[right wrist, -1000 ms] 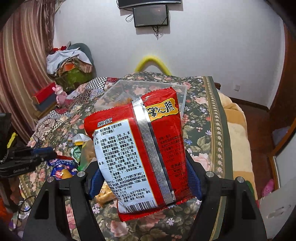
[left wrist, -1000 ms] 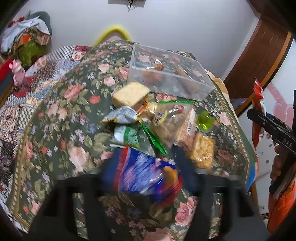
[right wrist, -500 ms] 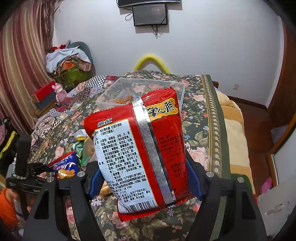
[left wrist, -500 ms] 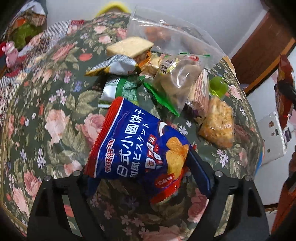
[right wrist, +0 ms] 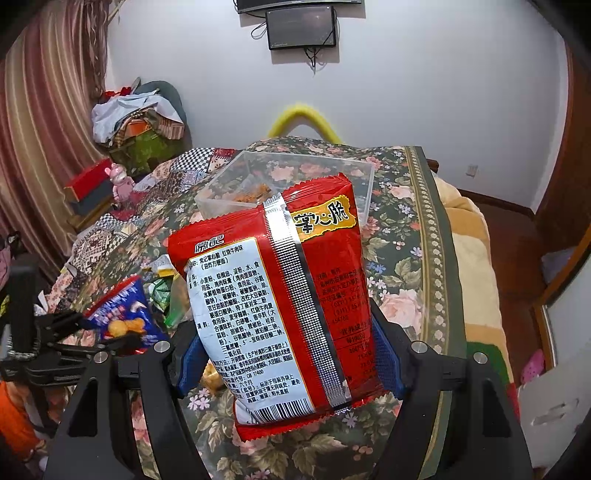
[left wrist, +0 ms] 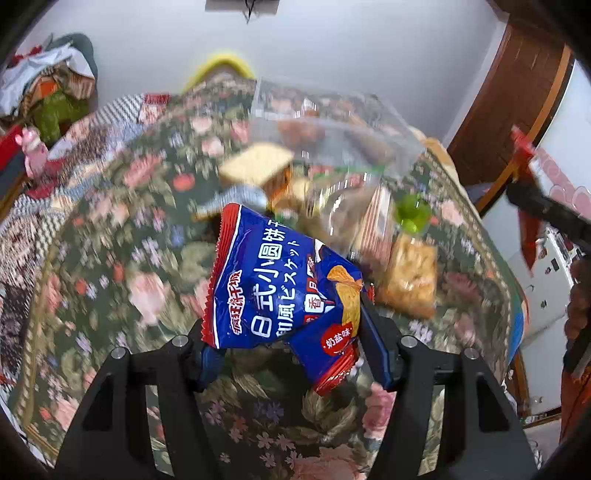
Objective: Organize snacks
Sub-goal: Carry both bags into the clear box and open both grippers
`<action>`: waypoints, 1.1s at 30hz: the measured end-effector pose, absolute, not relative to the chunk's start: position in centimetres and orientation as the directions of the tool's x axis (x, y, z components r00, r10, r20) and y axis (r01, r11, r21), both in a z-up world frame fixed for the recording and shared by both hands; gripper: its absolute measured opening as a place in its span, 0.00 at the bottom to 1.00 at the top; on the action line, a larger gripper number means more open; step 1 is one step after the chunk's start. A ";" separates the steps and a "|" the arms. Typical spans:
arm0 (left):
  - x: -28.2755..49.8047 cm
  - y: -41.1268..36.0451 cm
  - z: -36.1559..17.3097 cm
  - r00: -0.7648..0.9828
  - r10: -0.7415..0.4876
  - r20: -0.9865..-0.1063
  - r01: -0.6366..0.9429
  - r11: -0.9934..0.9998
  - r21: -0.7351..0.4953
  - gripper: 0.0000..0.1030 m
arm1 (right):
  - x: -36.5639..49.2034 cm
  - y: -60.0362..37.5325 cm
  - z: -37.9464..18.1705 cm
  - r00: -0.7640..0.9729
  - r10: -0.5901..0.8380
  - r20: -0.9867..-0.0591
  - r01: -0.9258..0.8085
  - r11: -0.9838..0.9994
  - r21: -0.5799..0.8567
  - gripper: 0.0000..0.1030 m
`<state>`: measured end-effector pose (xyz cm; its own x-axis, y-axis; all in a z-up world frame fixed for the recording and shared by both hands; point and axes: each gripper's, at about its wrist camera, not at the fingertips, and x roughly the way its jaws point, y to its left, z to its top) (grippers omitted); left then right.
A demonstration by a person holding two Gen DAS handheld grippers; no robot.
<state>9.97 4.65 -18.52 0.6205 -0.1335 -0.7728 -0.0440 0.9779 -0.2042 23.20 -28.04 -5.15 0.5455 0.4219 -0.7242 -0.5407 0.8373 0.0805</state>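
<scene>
A blue biscuit bag (left wrist: pixel 280 288) sits crumpled between my left gripper's (left wrist: pixel 291 347) blue pads, above the floral cover. The jaws are closing and the pads press on it. The right wrist view shows the same bag (right wrist: pixel 122 317) at the lower left. My right gripper (right wrist: pixel 286 360) is shut on a red noodle packet (right wrist: pixel 273 295), held upright with its back label toward the camera. Behind it stands a clear plastic box (right wrist: pixel 295 166) with a few snacks inside. Loose snacks lie before the box: a cracker pack (left wrist: pixel 255 162), a green jelly cup (left wrist: pixel 412 216) and an orange snack bag (left wrist: pixel 410 277).
The snacks lie on a bed with a floral cover (right wrist: pixel 402 258). A pile of clothes (right wrist: pixel 136 122) and a pink toy (right wrist: pixel 122 184) are at the far left. A wooden door (left wrist: pixel 509 110) stands on the right, and a screen (right wrist: pixel 301 26) hangs on the far wall.
My left gripper dipped close over the blue bag and has come back up with the bag squeezed narrower between its fingers. The right gripper and red packet stayed still.
</scene>
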 end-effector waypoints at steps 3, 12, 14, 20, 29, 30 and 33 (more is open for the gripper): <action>10.7 4.9 -16.4 0.657 -0.139 -0.741 -0.033 0.977 -0.213 0.62 | 23.7 -27.8 -4.8 0.555 0.422 -0.717 -0.536 0.840 0.080 0.70; 15.9 4.9 -11.6 0.730 -0.137 -0.669 0.013 0.982 -0.187 0.62 | 26.1 -26.4 -3.3 0.597 0.434 -0.675 -0.524 0.848 0.082 0.70; 17.5 4.9 -11.1 0.742 -0.123 -0.659 0.016 0.986 -0.166 0.62 | 26.9 -25.9 -3.2 0.602 0.437 -0.669 -0.522 0.849 0.084 0.70; 21.7 5.2 -10.9 0.747 -0.109 -0.656 0.020 0.990 -0.141 0.62 | 29.4 -24.0 -3.4 0.613 0.436 -0.659 -0.516 0.852 0.084 0.70; 28.1 7.2 -12.3 0.731 -0.087 -0.677 -0.008 0.991 -0.135 0.62 | 33.4 -20.7 -5.6 0.601 0.409 -0.686 -0.513 0.856 0.061 0.70; 28.9 7.4 -12.5 0.728 -0.088 -0.680 -0.007 0.991 -0.136 0.62 | 33.9 -20.4 -5.9 0.600 0.405 -0.690 -0.511 0.857 0.059 0.70; 31.1 7.6 -13.0 0.725 -0.077 -0.685 -0.009 0.993 -0.121 0.62 | 35.5 -19.7 -6.5 0.592 0.399 -0.700 -0.505 0.861 0.063 0.70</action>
